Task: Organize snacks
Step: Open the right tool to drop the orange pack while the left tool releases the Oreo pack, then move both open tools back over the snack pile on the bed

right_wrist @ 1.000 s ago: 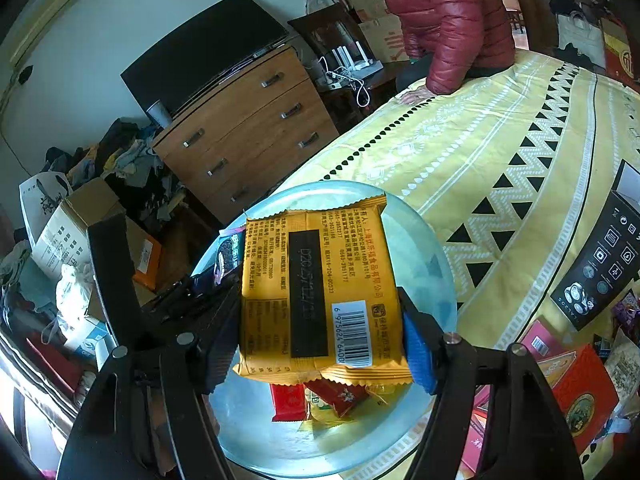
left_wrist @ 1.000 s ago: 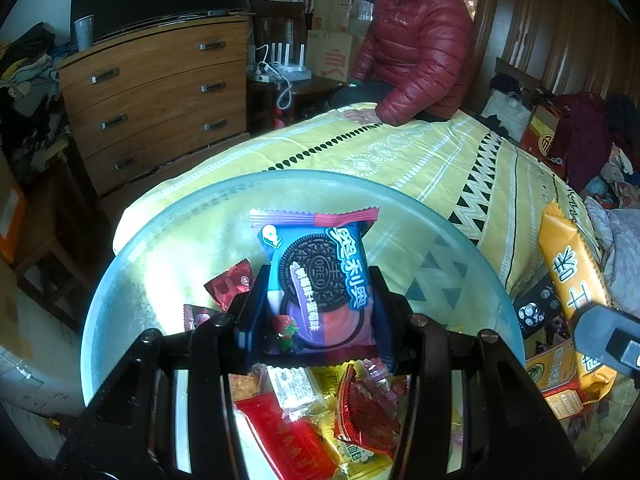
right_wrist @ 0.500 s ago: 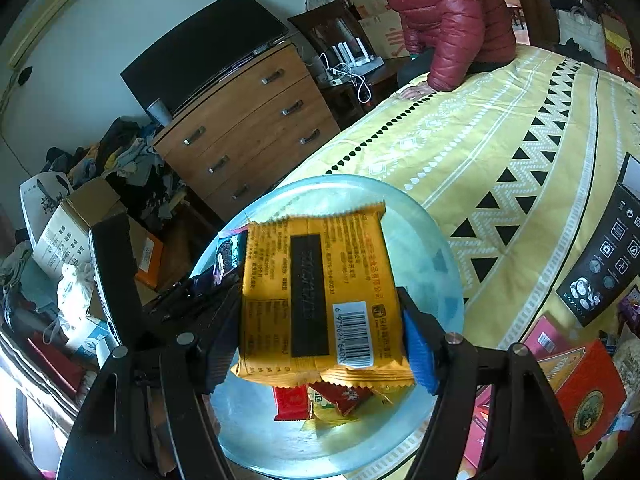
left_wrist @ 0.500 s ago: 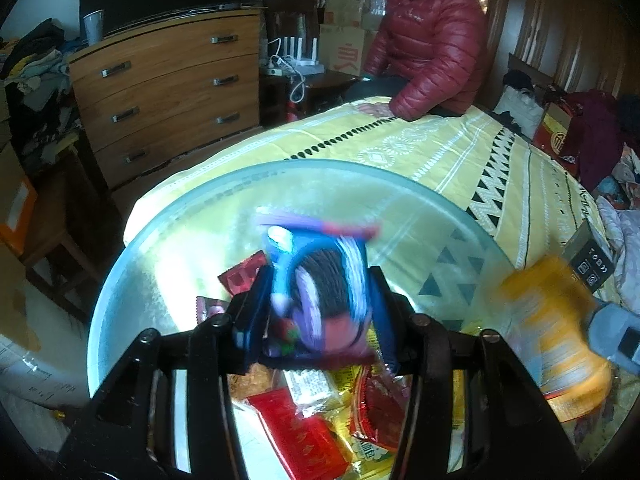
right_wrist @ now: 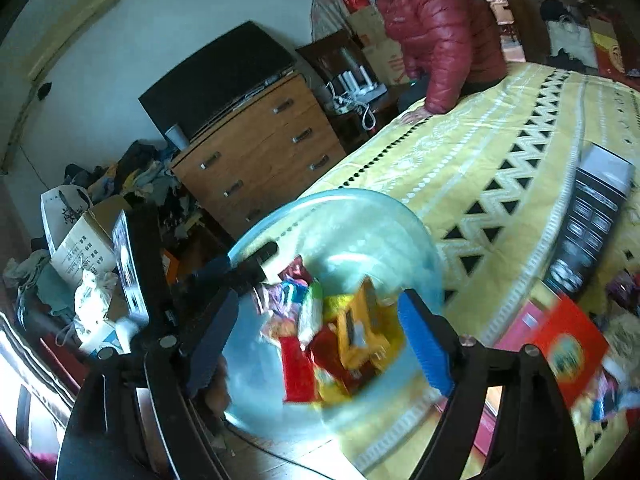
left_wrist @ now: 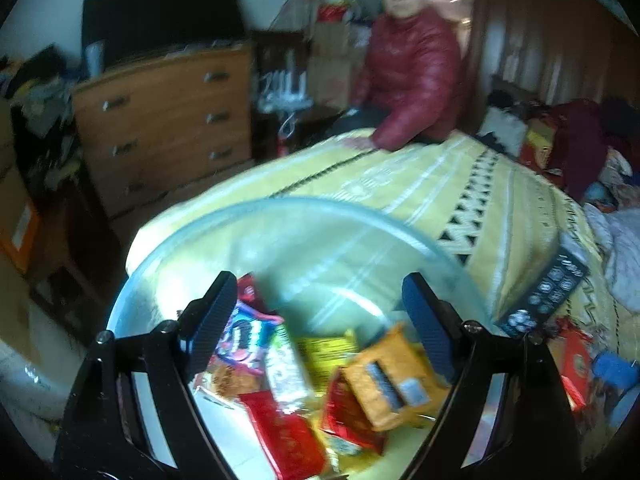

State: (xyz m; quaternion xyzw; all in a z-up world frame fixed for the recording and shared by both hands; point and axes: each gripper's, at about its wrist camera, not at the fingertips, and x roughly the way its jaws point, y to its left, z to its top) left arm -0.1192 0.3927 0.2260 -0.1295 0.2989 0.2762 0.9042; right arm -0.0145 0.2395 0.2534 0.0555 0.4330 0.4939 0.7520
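- Bedroom clutter: wooden dresser (left_wrist: 164, 120) upper left of frame, person in red puffer jacket (left_wrist: 412, 76) seated at far edge of bed w/ yellow patterned bedspread (left_wrist: 420, 184).
- Clear plastic bowl (left_wrist: 304, 208) sits on the bedspread near its edge, lower centre in both views; floor drop just beside it.
- Left tongs (left_wrist: 316, 312): released, jaws just been opening, nothing between them. Oreo pack (left_wrist: 244, 336) now lies in the bowl by the left jaw.
- Right tongs (right_wrist: 320, 332): also released, jaws just been opening, nothing gripped. Orange snack pack (right_wrist: 360, 328) lies barcode-side up on the pile in the bowl.
- Other wrappers under/around: red sachet (left_wrist: 288, 436), yellow pack (left_wrist: 324, 352).
- More stuff outside the bowl, right of frame: red box (right_wrist: 564, 352), black box (right_wrist: 592, 216) – prob. next to sort.
- Risks: bowl close to bed edge on soft bedding, so a bump from either tongs could tip/slide it off. Orange pack rests high on the heap, may slip over the rim. Both tongs crowd the same bowl → could clash. Frames blurry, so exact rest spots unsure.
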